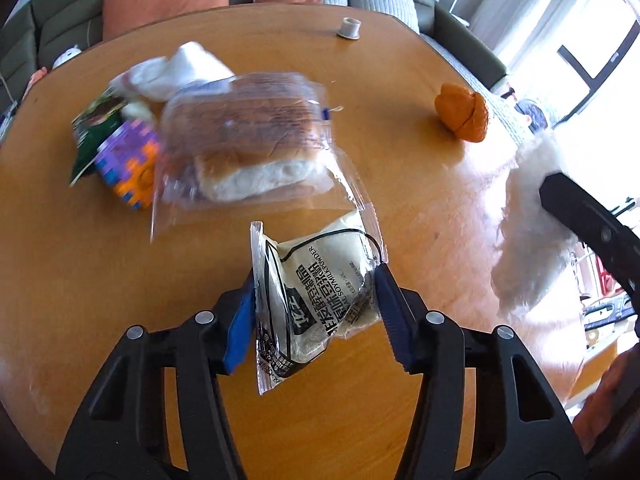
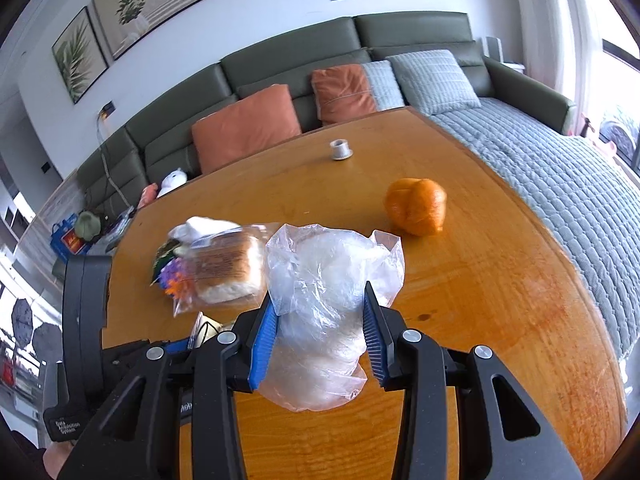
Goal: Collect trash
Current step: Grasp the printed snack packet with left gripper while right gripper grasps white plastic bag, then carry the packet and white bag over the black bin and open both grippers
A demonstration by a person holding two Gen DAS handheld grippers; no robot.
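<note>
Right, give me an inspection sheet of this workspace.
Surface: wooden table, worn patches.
Job's things: soy milk packet in the left hand-held gripper; clear plastic bag in the right hand-held gripper.
Clutter: bagged bread, purple-orange toy, green wrapper, white tissue, orange peel, small metal spool.
Grippers: both closed on their items, lifted above the table.
Cables: one on the wall behind the sofa.
Surroundings: green sofa, orange cushion, grey quilt.

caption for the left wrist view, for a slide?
Left tool grips a soy milk powder packet above the wooden table, bagged bread beyond.
</note>
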